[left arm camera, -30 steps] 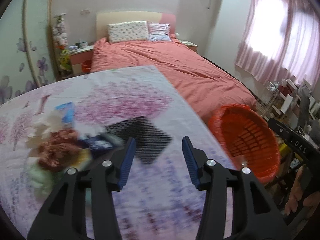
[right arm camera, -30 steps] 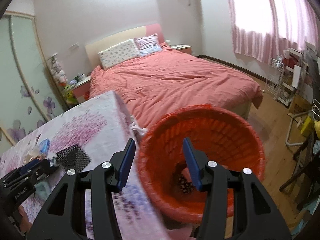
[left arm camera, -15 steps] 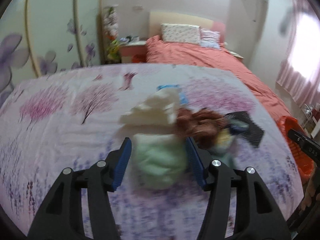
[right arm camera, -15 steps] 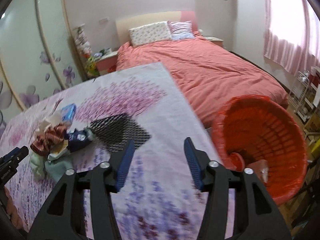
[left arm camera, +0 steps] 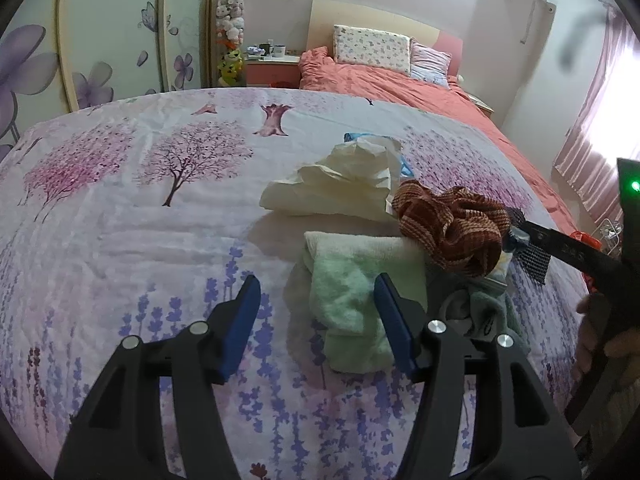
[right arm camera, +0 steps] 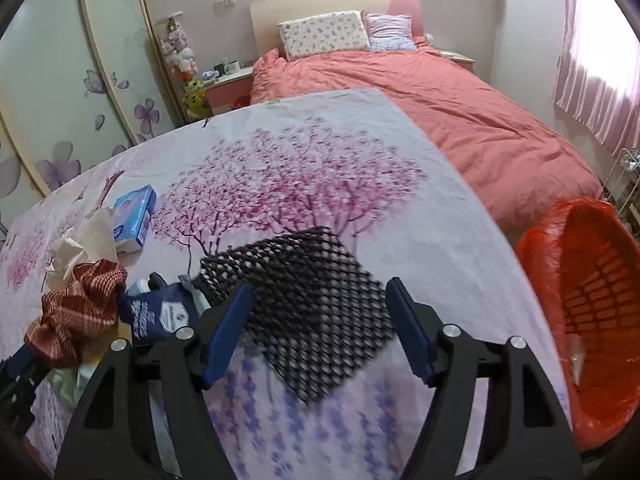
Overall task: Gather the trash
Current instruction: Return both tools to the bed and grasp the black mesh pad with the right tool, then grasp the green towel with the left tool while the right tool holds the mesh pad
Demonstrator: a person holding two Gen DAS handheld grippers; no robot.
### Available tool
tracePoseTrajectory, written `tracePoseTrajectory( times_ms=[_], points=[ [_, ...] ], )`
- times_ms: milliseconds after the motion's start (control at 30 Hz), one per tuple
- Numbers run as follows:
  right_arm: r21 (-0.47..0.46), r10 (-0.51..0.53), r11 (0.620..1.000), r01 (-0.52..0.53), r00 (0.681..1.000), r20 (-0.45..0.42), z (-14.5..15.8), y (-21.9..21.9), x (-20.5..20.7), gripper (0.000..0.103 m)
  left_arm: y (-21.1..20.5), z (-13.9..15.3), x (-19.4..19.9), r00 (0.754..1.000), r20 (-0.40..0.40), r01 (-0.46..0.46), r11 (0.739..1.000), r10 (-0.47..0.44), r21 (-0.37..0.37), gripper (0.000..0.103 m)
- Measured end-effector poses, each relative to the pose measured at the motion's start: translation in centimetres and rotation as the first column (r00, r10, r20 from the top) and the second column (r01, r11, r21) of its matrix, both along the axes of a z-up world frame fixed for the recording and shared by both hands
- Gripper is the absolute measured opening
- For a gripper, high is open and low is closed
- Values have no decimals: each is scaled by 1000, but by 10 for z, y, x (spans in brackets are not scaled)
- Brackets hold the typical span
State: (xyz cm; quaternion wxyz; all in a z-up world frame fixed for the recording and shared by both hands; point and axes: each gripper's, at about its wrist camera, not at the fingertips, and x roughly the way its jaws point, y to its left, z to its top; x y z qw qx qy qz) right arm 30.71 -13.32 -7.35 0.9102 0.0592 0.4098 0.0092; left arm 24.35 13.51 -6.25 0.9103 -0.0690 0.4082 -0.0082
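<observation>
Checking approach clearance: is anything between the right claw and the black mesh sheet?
Nothing visible. The right claw is open, its jaws having just been opening, and the black mesh sheet lies flat on the floral cloth directly ahead. The dark blue packet sits beside the sheet's left edge.

soft, even indoor light, moderately bright. daylight through pink curtains (right arm camera: 600, 72) at right, blown out to white glare there in both views. faint, diffuse shadows beside the pale green towel (left arm camera: 360, 300) and cream paper wad (left arm camera: 340, 184). strong fisheye bending, dark vignette in the corners. slight motion smear on the black mesh sheet (right arm camera: 304, 312) and nearby floral cloth (right arm camera: 280, 184); left view sharp.
</observation>
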Motion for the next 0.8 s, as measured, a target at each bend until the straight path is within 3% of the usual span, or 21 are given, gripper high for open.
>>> tracePoseTrajectory(
  times_ms=[133,167,200,400,467,700,800],
  points=[
    [-43,10,999,-12,999,-34,-9,8,6,70,0,-1,3,1000,-2,9,1000,-9,-6,59],
    [-44,10,999,-11,1000,-29,-8,7,5,62,-1,-2,3,1000,-1,11,1000,-11,-8,59],
    [-50,4,999,-6,1000,-29,-8,6,3,60,-1,-2,3,1000,1,15,1000,-15,-9,59],
    [-41,45,998,-45,999,-14,-5,9,-7,17,-5,-5,6,1000,-5,25,1000,-25,-8,60],
    [-54,45,998,-45,999,-9,-4,11,-8,8,-6,-6,6,1000,-10,25,1000,-25,-12,60],
    [-61,-146,987,146,989,5,-4,-27,-15,7,-9,-9,7,999,-20,27,999,-27,-18,60],
    [-13,-171,985,171,985,-14,-8,-38,-14,7,-11,-10,8,999,-24,24,999,-25,-25,60]
  ],
)
